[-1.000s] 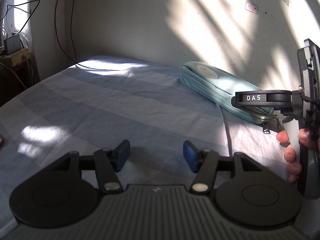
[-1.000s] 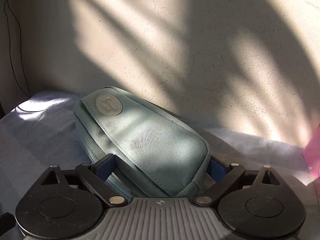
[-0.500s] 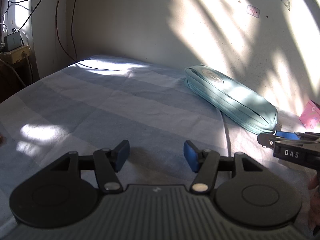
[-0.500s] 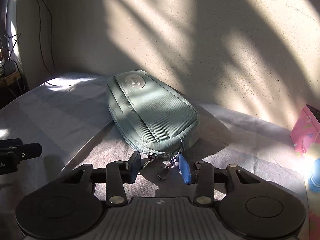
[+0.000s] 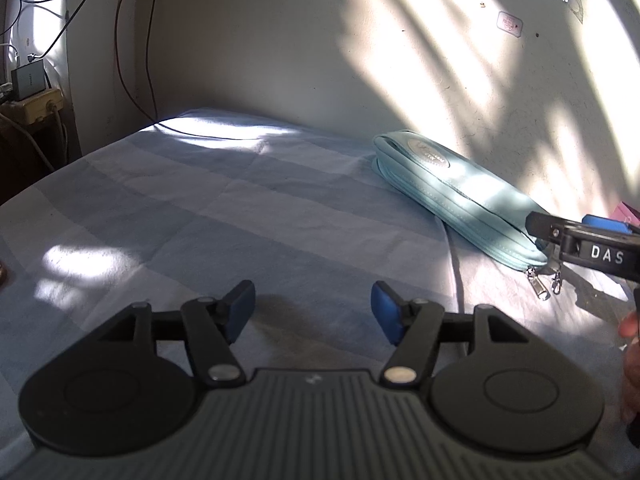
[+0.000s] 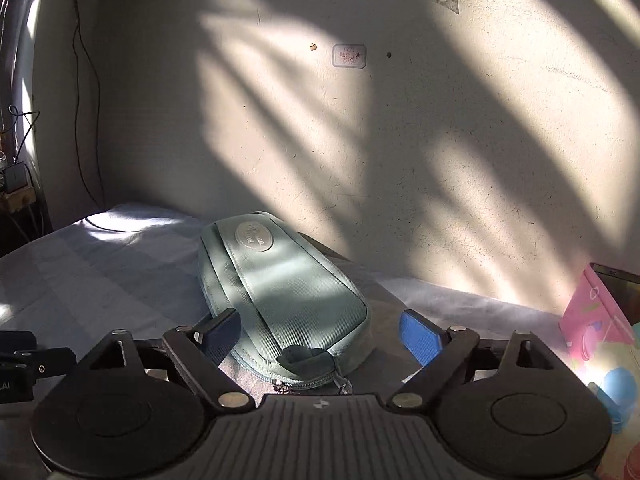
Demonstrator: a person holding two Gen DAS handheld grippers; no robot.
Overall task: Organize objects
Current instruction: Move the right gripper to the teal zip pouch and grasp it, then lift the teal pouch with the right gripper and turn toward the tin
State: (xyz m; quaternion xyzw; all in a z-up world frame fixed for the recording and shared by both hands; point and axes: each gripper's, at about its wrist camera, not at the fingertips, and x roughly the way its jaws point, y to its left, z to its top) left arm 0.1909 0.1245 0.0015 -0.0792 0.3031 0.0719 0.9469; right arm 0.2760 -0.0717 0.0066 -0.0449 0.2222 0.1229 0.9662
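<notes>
The left gripper (image 5: 313,312) has just been opening, nothing between its jaws. The right gripper (image 6: 320,336) has just been opening, its 2 pads straddling the teal zip pouch (image 6: 288,292), not pressing it, on the striped bedsheet (image 5: 240,208) by the wall.

This looks like a bedroom in a home. A bed (image 5: 200,216) with a pale blue striped sheet fills most of the room and sits right against a plain, cream wall (image 6: 400,160). Sunlight falls on the wall in bright patches. A small sticker (image 6: 349,56) is stuck on it. Wires (image 5: 128,60) hang down in the corner, near a plug box (image 5: 38,106) with a charger (image 5: 27,82) on it.
</notes>
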